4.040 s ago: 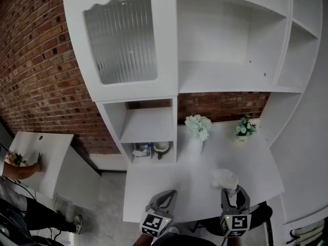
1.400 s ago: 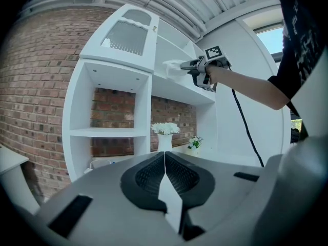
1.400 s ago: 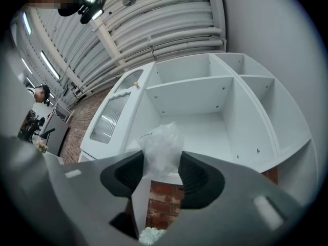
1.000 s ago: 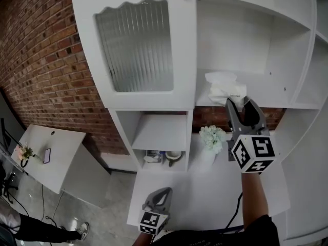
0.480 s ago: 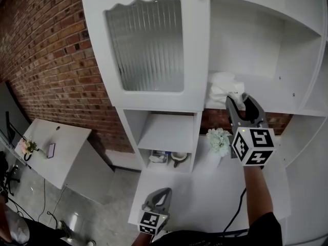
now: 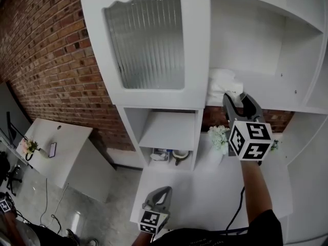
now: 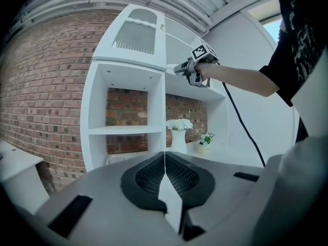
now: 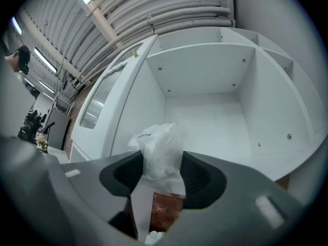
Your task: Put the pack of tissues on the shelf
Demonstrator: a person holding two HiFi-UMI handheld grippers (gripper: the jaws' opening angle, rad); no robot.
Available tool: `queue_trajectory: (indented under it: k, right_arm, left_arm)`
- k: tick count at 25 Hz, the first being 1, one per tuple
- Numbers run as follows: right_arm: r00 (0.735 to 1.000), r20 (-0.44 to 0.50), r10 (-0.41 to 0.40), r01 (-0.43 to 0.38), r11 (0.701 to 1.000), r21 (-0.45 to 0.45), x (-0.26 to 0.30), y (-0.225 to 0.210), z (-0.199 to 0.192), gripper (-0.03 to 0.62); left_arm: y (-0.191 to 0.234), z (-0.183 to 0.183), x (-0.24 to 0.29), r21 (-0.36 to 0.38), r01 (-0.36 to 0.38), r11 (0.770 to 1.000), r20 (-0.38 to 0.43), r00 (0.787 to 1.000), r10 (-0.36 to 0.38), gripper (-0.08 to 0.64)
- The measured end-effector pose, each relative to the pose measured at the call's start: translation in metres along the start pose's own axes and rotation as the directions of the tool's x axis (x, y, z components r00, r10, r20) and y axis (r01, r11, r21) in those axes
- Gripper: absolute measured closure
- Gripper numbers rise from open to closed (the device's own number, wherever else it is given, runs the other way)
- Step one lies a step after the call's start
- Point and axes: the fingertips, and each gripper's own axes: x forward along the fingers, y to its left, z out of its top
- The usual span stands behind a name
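Observation:
The pack of tissues (image 6: 222,85), white in a clear crinkled wrapper, sits at the front left of the open white shelf (image 6: 269,95), beside the cabinet's side wall. My right gripper (image 6: 236,100) reaches up to it from below. In the right gripper view the pack (image 8: 159,148) stands between the two dark pads, which touch it on both sides. The jaws have just been opening a little with the pack still between them. My left gripper (image 6: 160,196) hangs low over the white counter, shut and empty; its pads meet (image 7: 164,158).
A cabinet door with ribbed glass (image 6: 146,40) hangs left of the shelf. Below are a vase of white flowers (image 6: 218,135), a small plant (image 6: 275,145) and a cubby with small items (image 6: 166,156). A brick wall and a white desk (image 6: 51,151) lie to the left.
Since four seconds ago the right gripper has carried the pack from the counter up to the shelf. Over the last second it shifted slightly towards the shelf. The left gripper stayed put.

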Motion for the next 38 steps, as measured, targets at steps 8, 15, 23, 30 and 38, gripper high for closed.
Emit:
queue_trajectory:
  k: [8,15,23,30,38]
  right_arm:
    - [1.000,-0.023,-0.002,0.002,1.000,0.006,0.003,0.002,-0.005,0.359]
    - [0.999,-0.014,0.038,-0.038,0.999,0.018,0.003,0.008,-0.003,0.251]
    - [0.998,0.015,0.059,-0.060,0.997,0.043,-0.007,0.012,-0.002,0.195]
    - [0.991,0.066,0.117,-0.119,0.993,0.025,-0.026,0.017,-0.004,0.195]
    - [0.986,0.097,0.135,-0.137,0.990,0.022,-0.051,0.016,-0.010,0.196]
  left_arm:
    - [0.001,-0.006,-0.003,-0.006,-0.007,1.000,-0.007,1.000,0.007,0.548]
    - [0.004,-0.006,-0.007,-0.010,-0.014,1.000,-0.008,1.000,0.014,0.548]
    - [0.001,-0.007,-0.012,-0.013,-0.021,1.000,-0.008,1.000,0.021,0.548]
    - [-0.005,-0.007,-0.015,-0.009,-0.012,1.000,-0.002,1.000,0.012,0.548]
    - [-0.018,-0.004,-0.013,-0.008,0.018,1.000,0.008,1.000,-0.018,0.548]
